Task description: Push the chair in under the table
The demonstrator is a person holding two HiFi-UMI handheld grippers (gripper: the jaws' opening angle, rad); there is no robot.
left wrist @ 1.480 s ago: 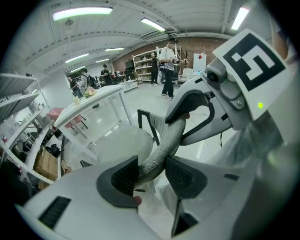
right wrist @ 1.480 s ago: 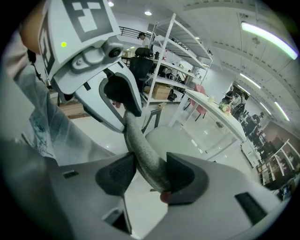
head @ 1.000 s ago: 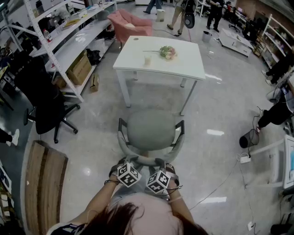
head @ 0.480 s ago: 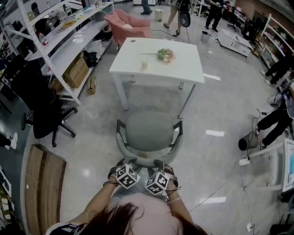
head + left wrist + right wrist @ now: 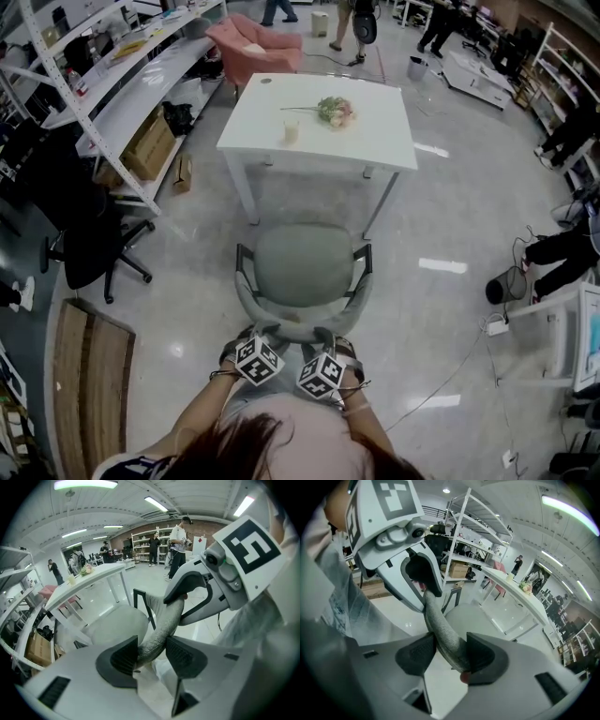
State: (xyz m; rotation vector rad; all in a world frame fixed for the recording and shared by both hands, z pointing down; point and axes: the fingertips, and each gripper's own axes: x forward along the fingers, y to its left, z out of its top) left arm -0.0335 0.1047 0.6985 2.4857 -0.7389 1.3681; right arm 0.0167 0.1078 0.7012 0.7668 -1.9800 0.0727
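Your left tongs [image 5: 151, 654] are clamped on the curved grey fabric backrest [image 5: 164, 620] of the grey-green round-seated chair [image 5: 305, 264], with both ribbed pads pressing its padded rim. Your right tongs [image 5: 450, 656] pinch the same rim just beside them. Only the two gripper views show that contact. From your head camera the marker cubes cover the pads, so you see only the two tools side by side at the middle of the backrest.

The head view alone gives you the chair's place. It stands on the glossy grey floor [image 5: 450, 216] facing the white rectangular tabletop [image 5: 375, 141], its seat front near the two closer legs and not yet beneath the top. On the tabletop a small bunch of flowers [image 5: 333, 110] lies beside a pale cup [image 5: 292, 129]. To the left run white metal shelves [image 5: 122, 94] with a cardboard box [image 5: 150, 145] below them, and a black office chair [image 5: 89, 239] stands nearer you. A pink armchair [image 5: 258, 47] sits beyond the tabletop.
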